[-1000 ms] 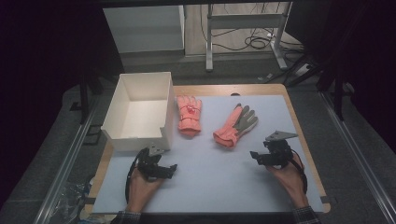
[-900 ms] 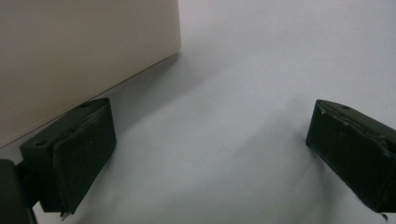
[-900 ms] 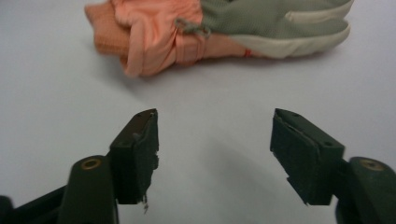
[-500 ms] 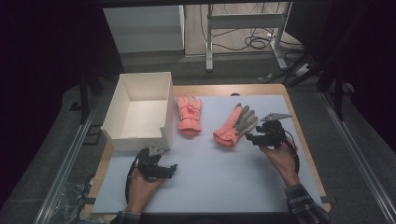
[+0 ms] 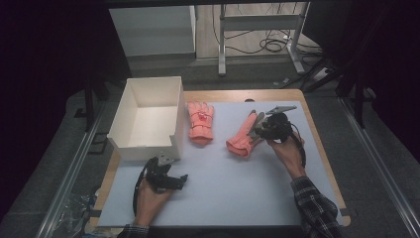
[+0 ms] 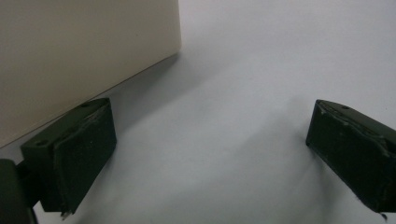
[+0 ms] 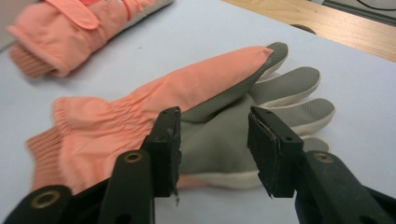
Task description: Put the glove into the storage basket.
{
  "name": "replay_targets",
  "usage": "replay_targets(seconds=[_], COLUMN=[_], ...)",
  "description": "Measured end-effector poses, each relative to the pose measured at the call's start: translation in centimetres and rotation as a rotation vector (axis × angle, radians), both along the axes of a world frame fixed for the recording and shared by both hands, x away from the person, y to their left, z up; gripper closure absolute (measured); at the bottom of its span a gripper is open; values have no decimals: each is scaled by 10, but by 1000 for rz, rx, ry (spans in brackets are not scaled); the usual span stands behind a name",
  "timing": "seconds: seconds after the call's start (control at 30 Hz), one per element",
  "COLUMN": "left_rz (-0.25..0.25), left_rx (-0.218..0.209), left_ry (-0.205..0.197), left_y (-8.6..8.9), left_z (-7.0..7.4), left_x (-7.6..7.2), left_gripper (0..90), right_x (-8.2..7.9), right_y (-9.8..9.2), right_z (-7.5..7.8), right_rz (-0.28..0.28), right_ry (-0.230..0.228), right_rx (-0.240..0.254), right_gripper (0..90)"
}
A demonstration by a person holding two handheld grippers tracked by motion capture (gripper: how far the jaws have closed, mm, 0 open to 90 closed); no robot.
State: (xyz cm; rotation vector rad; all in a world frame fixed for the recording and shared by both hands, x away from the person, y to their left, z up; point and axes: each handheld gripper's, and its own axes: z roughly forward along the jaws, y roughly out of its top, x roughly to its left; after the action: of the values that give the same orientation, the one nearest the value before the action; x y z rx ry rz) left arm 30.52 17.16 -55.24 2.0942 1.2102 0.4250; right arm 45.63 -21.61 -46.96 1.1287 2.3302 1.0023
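Two salmon-pink gloves lie on the pale grey mat. One glove lies back up beside the white box. The other glove lies to its right with its grey palm showing. My right gripper hovers low over that grey palm. Its jaws have just been closing and stand half apart, one on each side of the palm, with no pad pressing on it. My left gripper rests open on the mat near the box's front corner, with nothing between its jaws.
The open white box stands at the mat's left rear, right by my left gripper. Bare wood of the table frames the mat. Beyond the table are desk legs and cables on the floor.
My right gripper has moved left and away from the person to the right-hand glove, and its jaws have narrowed. The left hand has stayed put.
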Motion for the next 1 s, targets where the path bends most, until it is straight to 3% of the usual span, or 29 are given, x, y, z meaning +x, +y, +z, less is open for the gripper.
replay_targets(seconds=[0.2, 0.33, 0.43, 0.57, 0.6, 0.63, 0.7, 0.77, 0.93, 1.0], left_rz=[1, 1, 0, 0, 0, 0, 0, 0, 0, 0], left_rx=[-1, -1, -1, 0, 0, 0, 0, 0, 0, 0], left_ry=[-1, 0, 0, 0, 0, 0, 0, 0, 0, 0], left_y=[0, 0, 0, 0, 0, 0, 0, 0, 0, 0], left_z=[0, 0, 0, 0, 0, 0, 0, 0, 0, 0], left_x=[0, 0, 0, 0, 0, 0, 0, 0, 0, 0], left_gripper=[16, 16, 16, 16, 16, 16, 16, 16, 17, 16], right_x=[14, 21, 25, 22, 20, 20, 20, 18, 17, 18], right_y=[6, 7, 6, 9, 9, 9, 8, 10, 13, 10], right_z=[-12, -23, -31, -38, -39, -39, -38, -37, -34, -32], right_rz=[-26, -38, -38, -49, -67, -67, -81, -76, -69, -70], right_ry=[28, 48, 82, 63, 57, 57, 62, 56, 56, 72], right_rx=[-14, -55, -32, -57, -62, -62, -60, -72, -84, -54], right_gripper=[414, 399, 418, 514, 606, 606, 742, 812, 859, 863])
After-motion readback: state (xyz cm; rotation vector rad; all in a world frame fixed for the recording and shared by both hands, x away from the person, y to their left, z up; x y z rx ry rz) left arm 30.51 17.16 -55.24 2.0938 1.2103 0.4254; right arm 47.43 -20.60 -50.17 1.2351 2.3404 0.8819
